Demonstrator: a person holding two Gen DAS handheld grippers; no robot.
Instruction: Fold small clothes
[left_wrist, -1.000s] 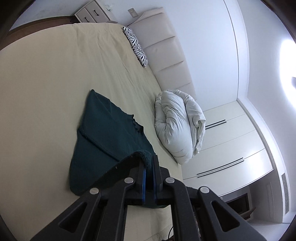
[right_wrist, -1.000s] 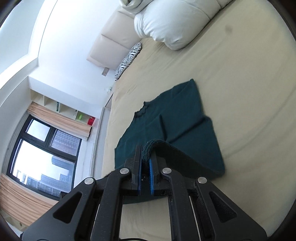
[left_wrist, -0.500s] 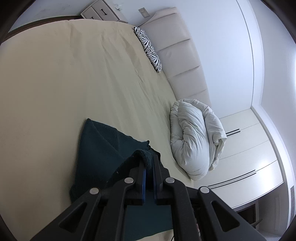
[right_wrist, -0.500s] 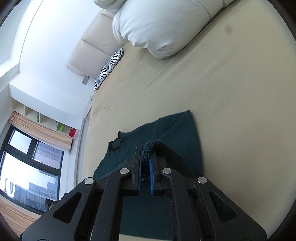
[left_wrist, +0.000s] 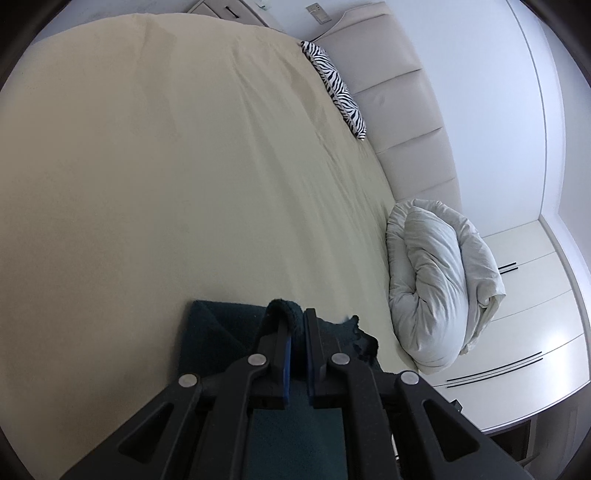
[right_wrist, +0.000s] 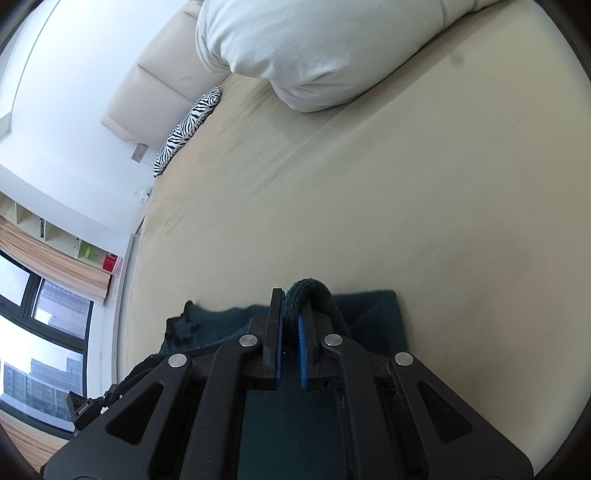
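A dark green knitted garment (left_wrist: 218, 332) lies on the beige bed sheet (left_wrist: 166, 166), mostly under my grippers. My left gripper (left_wrist: 296, 317) is shut on a folded edge of the garment, which bulges above its tips. My right gripper (right_wrist: 291, 299) is shut on another edge of the same garment (right_wrist: 373, 317); the cloth loops over its right finger. The neckline shows at the right in the left wrist view (left_wrist: 364, 341) and at the left in the right wrist view (right_wrist: 181, 325). The rest of the garment is hidden below the grippers.
A rolled white duvet (left_wrist: 439, 280) lies by the padded headboard (left_wrist: 399, 96), also in the right wrist view (right_wrist: 314, 48). A zebra-print pillow (left_wrist: 338, 86) sits at the bed's head. White wardrobes (left_wrist: 535, 325) stand at the right; a window (right_wrist: 40, 332) is at the left.
Both grippers have carried the held edge forward over the garment toward the neckline. Less of the garment shows ahead of the tips, and more bare sheet fills both views.
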